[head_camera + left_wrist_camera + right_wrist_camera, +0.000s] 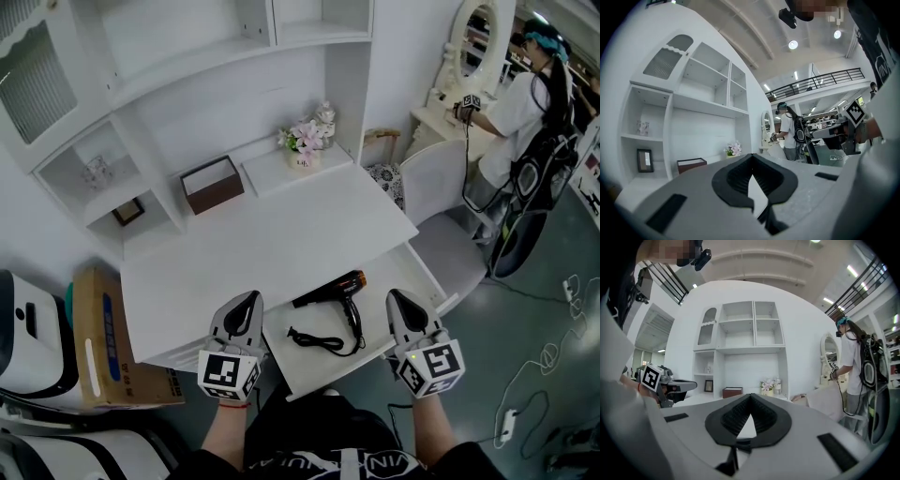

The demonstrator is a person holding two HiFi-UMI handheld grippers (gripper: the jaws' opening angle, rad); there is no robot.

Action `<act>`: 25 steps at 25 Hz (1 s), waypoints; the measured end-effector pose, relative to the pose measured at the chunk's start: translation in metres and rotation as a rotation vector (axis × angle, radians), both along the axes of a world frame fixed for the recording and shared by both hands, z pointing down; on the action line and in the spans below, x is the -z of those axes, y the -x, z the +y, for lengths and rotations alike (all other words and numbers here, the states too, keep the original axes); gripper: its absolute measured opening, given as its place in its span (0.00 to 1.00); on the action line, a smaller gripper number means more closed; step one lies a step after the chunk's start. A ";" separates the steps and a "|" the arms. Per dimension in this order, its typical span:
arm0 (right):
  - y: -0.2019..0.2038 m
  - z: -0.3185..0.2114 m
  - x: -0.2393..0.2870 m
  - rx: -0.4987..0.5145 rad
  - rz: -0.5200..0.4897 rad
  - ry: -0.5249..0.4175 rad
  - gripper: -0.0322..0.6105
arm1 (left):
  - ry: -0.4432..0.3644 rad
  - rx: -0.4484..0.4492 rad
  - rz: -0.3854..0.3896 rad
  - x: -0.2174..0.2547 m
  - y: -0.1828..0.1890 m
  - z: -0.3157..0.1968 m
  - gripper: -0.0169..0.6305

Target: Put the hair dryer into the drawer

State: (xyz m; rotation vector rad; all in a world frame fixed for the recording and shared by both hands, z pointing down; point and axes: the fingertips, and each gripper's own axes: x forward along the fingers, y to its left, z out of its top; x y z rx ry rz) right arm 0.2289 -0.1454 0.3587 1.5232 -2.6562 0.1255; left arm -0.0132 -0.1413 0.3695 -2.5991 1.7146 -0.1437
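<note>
Indoor hall fitted out as a mock home, not a lived-in room.

- Home set: white desk (281, 234) with open drawer (380, 281), under a white shelf unit (169, 56). On them: flowers (305, 139), brown box (213, 185), picture frame (128, 212). Chair (441, 187) beside the desk.
- Second set close by: vanity with oval mirror (478, 42).
- Hall signs: high ceiling with round lights (792, 44), upper gallery behind a black railing (825, 79), and more furniture rows in the distance.
- Work signs: loose cables (544, 375) and a power strip (507, 424) on the grey floor. A cardboard box (108, 347) stands by the desk. A person (525, 103) wearing a backpack (869, 371) stands at the vanity.
</note>
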 end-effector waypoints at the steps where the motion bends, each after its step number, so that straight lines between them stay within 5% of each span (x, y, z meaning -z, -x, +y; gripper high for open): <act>1: 0.000 0.000 0.002 -0.001 -0.001 -0.004 0.05 | -0.003 0.005 0.002 0.002 0.002 0.001 0.03; 25: -0.011 0.000 0.001 -0.011 -0.046 -0.002 0.05 | -0.026 0.076 0.013 0.011 0.018 0.009 0.03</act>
